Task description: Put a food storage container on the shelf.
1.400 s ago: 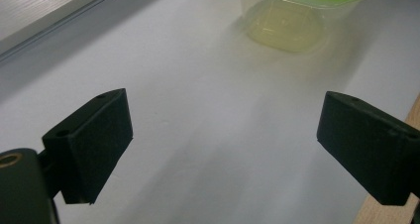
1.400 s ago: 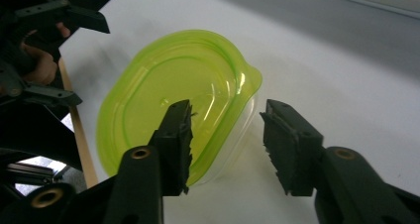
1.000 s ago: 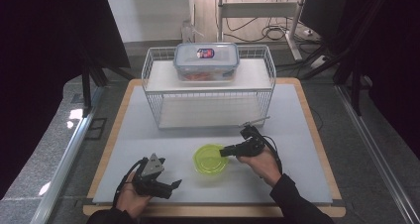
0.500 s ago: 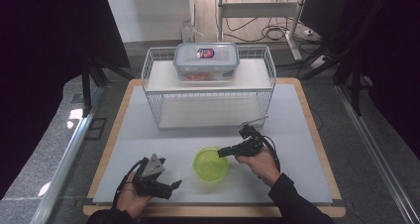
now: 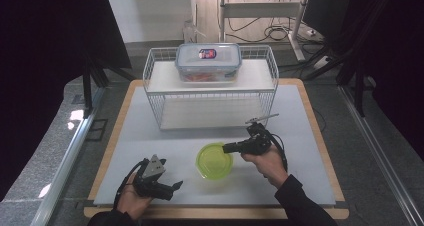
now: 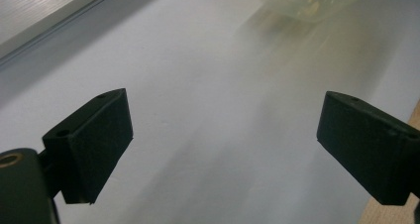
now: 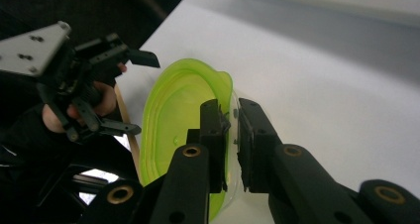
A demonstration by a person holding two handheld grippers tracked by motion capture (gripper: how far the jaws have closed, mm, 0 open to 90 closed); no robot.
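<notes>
A lime-green translucent dish [image 5: 214,162] lies at the middle front of the white mat. My right gripper [image 5: 226,147] reaches in from its right side. In the right gripper view its jaws [image 7: 232,115] pinch the dish's rim [image 7: 173,115] between the pads; they have just been closing on it. The dish hangs tilted from that grip. My left gripper [image 5: 172,188] rests near the front left of the mat, apart from the dish. It stands open [image 6: 223,135] with only bare mat between its jaws, and the dish's pale edge [image 6: 307,1] lies farther off.
A white wire rack [image 5: 210,93] stands at the back of the mat. A clear lidded food box [image 5: 208,61] sits on its top shelf. The wooden table edge [image 5: 215,213] runs along the front, and dark floor surrounds the table.
The right gripper's jaws have closed onto the green dish's rim and the hand has risen slightly, tipping the dish. The left gripper has stayed put.
</notes>
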